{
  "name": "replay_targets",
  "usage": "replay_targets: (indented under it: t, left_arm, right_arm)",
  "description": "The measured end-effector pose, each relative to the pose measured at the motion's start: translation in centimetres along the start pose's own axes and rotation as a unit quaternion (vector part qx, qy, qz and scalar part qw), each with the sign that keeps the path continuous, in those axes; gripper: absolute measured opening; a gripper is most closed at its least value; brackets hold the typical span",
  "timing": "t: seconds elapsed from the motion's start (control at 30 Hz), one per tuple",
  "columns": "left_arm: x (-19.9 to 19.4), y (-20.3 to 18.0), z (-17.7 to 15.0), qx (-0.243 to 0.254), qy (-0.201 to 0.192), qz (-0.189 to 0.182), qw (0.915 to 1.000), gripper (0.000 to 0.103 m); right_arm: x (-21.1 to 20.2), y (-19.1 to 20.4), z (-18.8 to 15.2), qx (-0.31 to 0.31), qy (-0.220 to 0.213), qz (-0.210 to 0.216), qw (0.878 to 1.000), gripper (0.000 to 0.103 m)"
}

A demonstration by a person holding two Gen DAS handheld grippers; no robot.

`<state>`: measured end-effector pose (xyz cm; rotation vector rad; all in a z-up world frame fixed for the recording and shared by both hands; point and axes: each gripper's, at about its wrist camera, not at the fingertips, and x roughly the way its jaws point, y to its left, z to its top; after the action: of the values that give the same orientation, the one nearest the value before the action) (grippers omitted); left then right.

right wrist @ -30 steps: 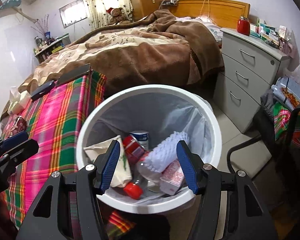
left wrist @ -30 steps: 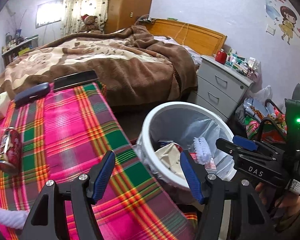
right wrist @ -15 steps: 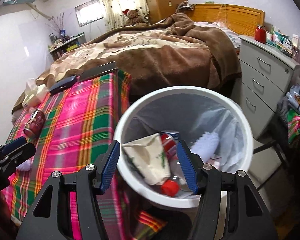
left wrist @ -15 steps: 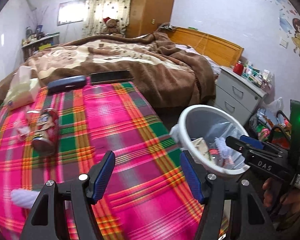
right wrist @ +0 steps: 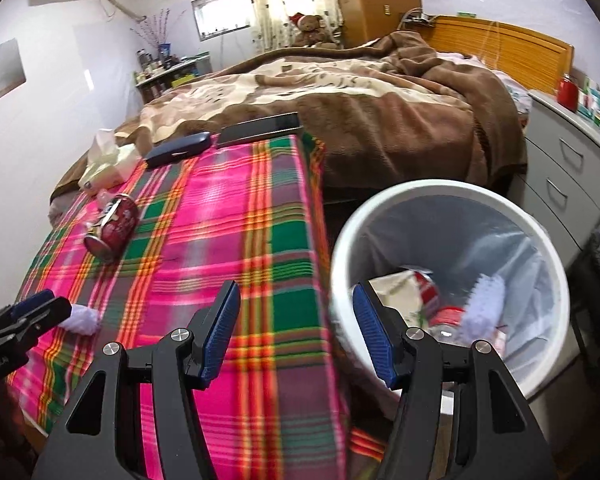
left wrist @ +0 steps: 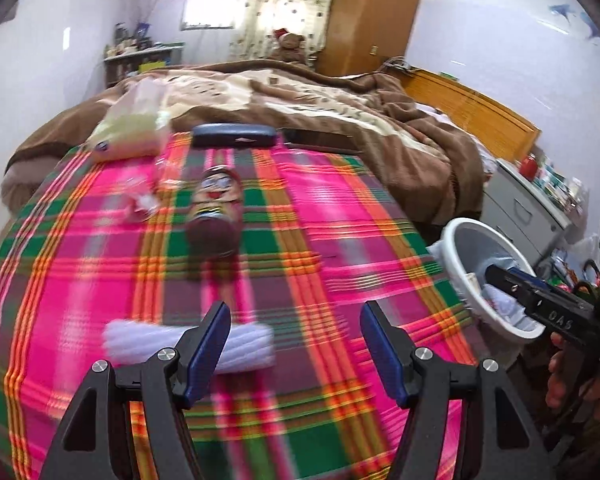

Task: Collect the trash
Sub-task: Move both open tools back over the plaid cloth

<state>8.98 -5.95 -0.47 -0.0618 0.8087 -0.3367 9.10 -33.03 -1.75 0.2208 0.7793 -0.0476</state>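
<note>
The left gripper (left wrist: pixel 296 344) had swung away from the trash bin (right wrist: pixel 452 196) and back over the table (left wrist: pixel 308 216) within the last second. Its jaws stood released, with nothing between them. A moment earlier it had faced the bin; it now faced the plaid-covered top, with a white ridged foam piece (left wrist: pixel 244 344) lying just under its left finger near the table's near edge. The view was blurred by motion, so I could not tell whether finger and foam touched.

The right gripper (right wrist: pixel 296 340) was likewise released and empty. It had drifted off the bin's opening and stood over the table's bin-side edge, with the bin rim beside its right finger.

Remaining trash on the table: a red drink can (left wrist: pixel 216 216) lying on its side toward the middle, a crumpled clear wrapper (left wrist: pixel 140 196) just beside it, and the foam piece. A tissue pack (left wrist: pixel 128 132), a dark case (left wrist: pixel 234 136) and a flat black device (right wrist: pixel 260 128) lay along the far edge; these did not appear to be trash.

The bin, standing off the table's side edge, already held several items. In my judgement a drop had been completed and the next pick, likely the foam piece, was beginning.
</note>
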Motion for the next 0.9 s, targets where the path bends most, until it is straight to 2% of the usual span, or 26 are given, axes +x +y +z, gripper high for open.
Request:
replay_targets:
  t: [0.4, 0.9]
  left_arm:
    - [-1.5, 7.2, 0.7, -0.051, -0.018, 0.048, 0.9973, 0.067]
    - [0.2, 13.9, 4.5, -0.068, -0.024, 0.068, 0.9951, 0.067]
  right_arm:
    - [1.7, 5.9, 1.2, -0.045, 0.008, 0.040, 0.998, 0.060]
    - [5.0, 12.5, 3.7, -0.051, 0.022, 0.085, 0.995, 0.060]
